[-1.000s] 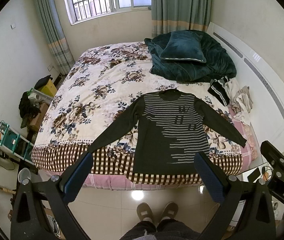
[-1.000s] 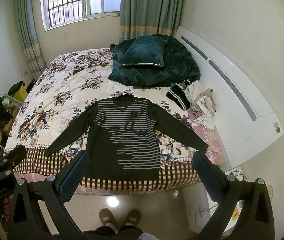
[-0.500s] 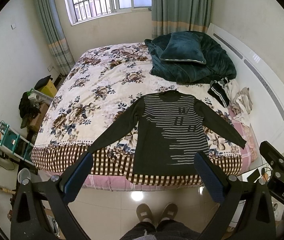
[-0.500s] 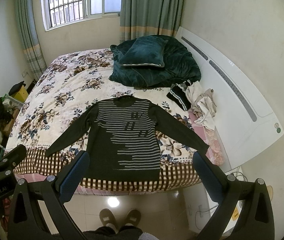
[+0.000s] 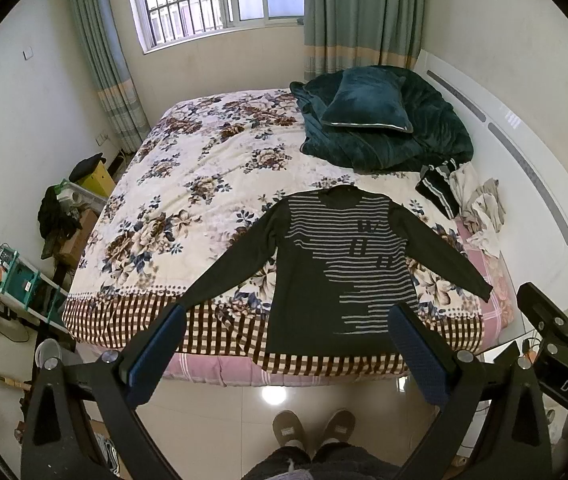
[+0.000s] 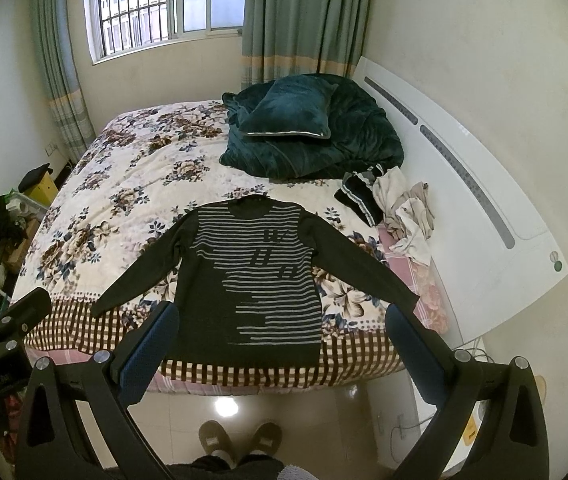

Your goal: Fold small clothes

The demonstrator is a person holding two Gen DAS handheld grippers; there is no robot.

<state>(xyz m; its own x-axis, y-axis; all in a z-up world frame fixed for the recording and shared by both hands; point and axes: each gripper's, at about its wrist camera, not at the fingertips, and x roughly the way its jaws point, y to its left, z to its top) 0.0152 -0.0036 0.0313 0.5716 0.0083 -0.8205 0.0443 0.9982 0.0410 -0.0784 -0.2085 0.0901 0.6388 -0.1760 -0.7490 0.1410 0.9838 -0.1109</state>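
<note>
We held both claws above the floor at the near edge of the bed (image 5: 212,168), each pointed down at it. Left claw (image 5: 287,344): jaws wide apart, nothing between the blue pads (image 5: 156,356). Right claw (image 6: 287,344): the same, wide and empty, pads (image 6: 411,356) clear of all cloth.

The sweater (image 5: 335,276) lay flat on the floral quilt (image 5: 188,216), face up, collar away from us, hem at the near edge over the checked border. It was dark, with pale stripes across the chest and down one side. Both sleeves were spread out and angled down toward the near corners. In the right wrist view the sweater (image 6: 260,280) sat centred between the pads, well below them.

Behind it, at the head end, a teal blanket (image 5: 399,136) was heaped with a teal pillow (image 5: 367,108) on top. Beside the white headboard (image 5: 523,160) lay a small pile of clothes (image 5: 479,208), light pieces next to a dark striped one, apart from the sweater.

Our slippers (image 5: 311,432) showed on the tiled floor below the claws. Window (image 5: 212,0) and curtains stood at the far wall; clutter lined the left side of the bed.
</note>
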